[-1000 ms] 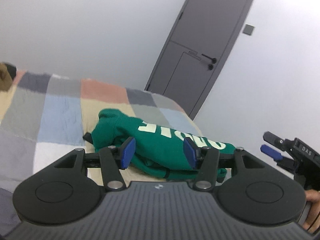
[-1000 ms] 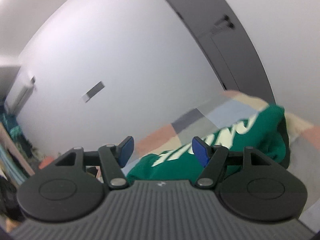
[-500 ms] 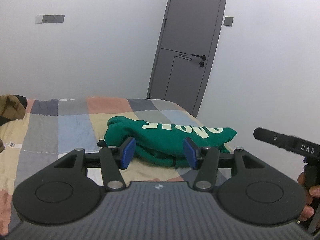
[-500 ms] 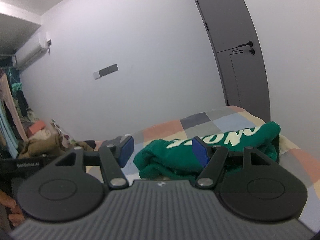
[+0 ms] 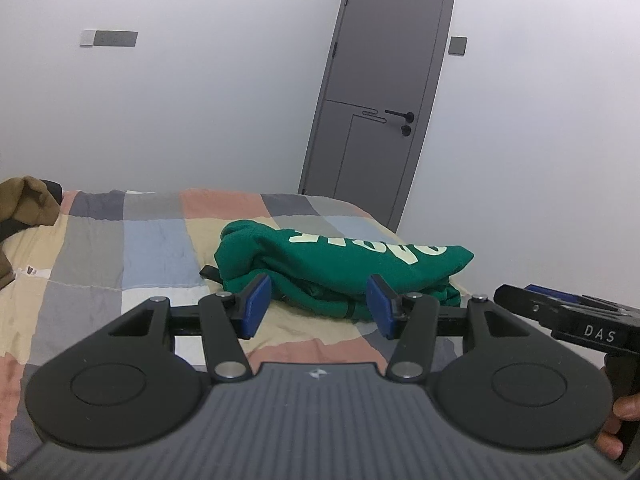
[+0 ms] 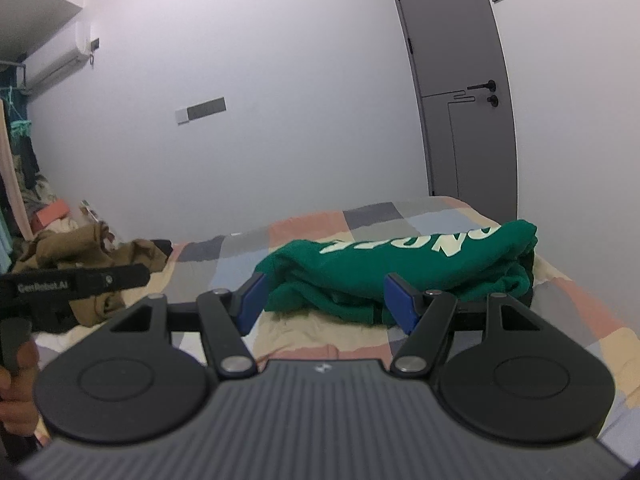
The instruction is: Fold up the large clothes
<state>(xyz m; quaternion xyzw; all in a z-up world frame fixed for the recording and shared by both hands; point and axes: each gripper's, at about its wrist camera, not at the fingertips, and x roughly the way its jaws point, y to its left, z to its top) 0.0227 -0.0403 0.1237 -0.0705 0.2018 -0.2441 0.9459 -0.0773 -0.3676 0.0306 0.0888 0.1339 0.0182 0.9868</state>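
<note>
Left wrist view: green sweatshirt (image 5: 344, 264) lies bunched on the bed (image 5: 152, 240), pale lettering on its top face, upside down from this side. It sits toward the bed's door-side edge, roughly mid-length, folded over itself with a dark strap or tag poking out at its left end (can't tell which).

Left gripper (image 5: 318, 306) hangs short of the sweatshirt, above the bedspread, jaws standing moderately wide, nothing between the blue pads (image 5: 254, 306), no contact with the cloth. Right gripper (image 6: 326, 302) likewise: short of the sweatshirt, jaws apart at a similar width, empty. In the right wrist view the sweatshirt (image 6: 404, 268) fills the gap between the pads only by line of sight; pads don't touch it.

Each gripper shows at the edge of the other's view: right one beside the sweatshirt's right end (image 5: 568, 316), left one off to the sweatshirt's left (image 6: 76, 284). A hand (image 6: 16, 384) grips the left handle; fingers (image 5: 612, 424) on the right handle.

Farther from the sweatshirt: brown clothing heap (image 6: 88, 252) at the bed's far-left end. Grey door (image 5: 384, 92) behind the sweatshirt, black handle. Wall plate (image 5: 110, 38) on the white wall left of the door. Air conditioner (image 6: 56, 62) high up, far left.
</note>
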